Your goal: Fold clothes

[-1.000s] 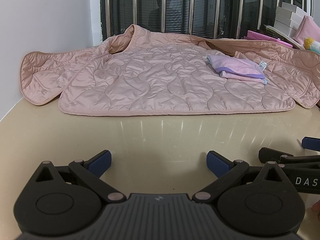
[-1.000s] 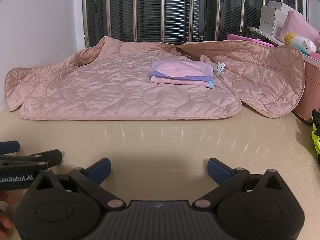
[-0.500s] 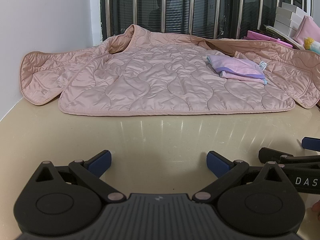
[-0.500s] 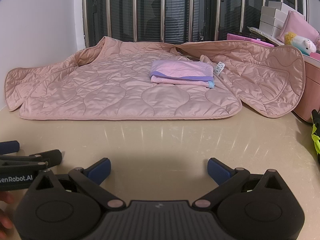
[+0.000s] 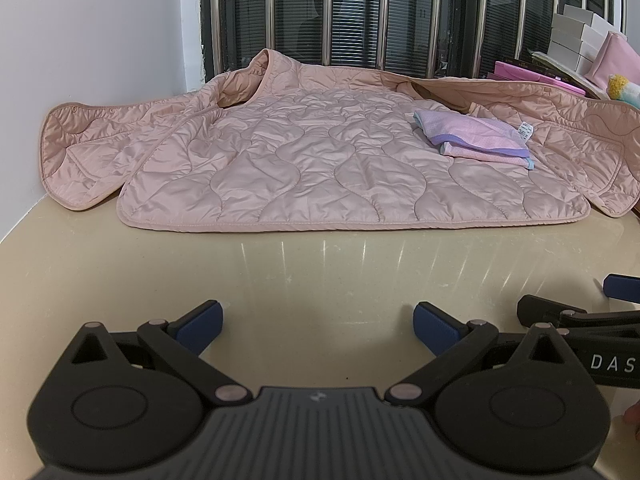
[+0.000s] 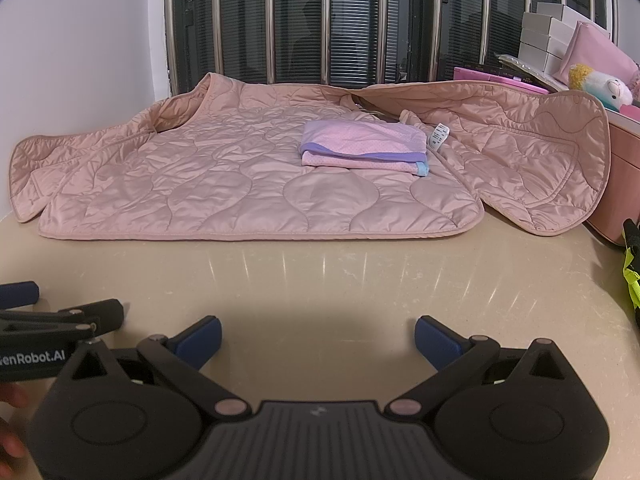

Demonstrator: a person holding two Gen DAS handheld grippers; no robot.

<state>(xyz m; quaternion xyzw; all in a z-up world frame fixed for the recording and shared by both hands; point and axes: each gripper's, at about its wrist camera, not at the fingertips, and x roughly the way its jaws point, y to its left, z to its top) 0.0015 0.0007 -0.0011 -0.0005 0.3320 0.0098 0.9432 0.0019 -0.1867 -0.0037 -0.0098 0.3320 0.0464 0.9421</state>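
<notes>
Both jaws stand spread wide and empty: the left gripper (image 5: 316,322) and right gripper (image 6: 318,334) sit low over the near edge of the glossy beige desk (image 6: 340,276), well apart from the cloth. A quilted pale-pink padded jacket (image 5: 340,160) lies opened flat toward the far edge, its right panel draped up over a pink box (image 6: 624,184) at the desk's right edge. On the jacket rests a small folded pink-and-lilac garment (image 6: 364,150). Folding the jacket now would likely trap or tumble that garment; slippery quilting may slide. No open container shows its contents.
</notes>
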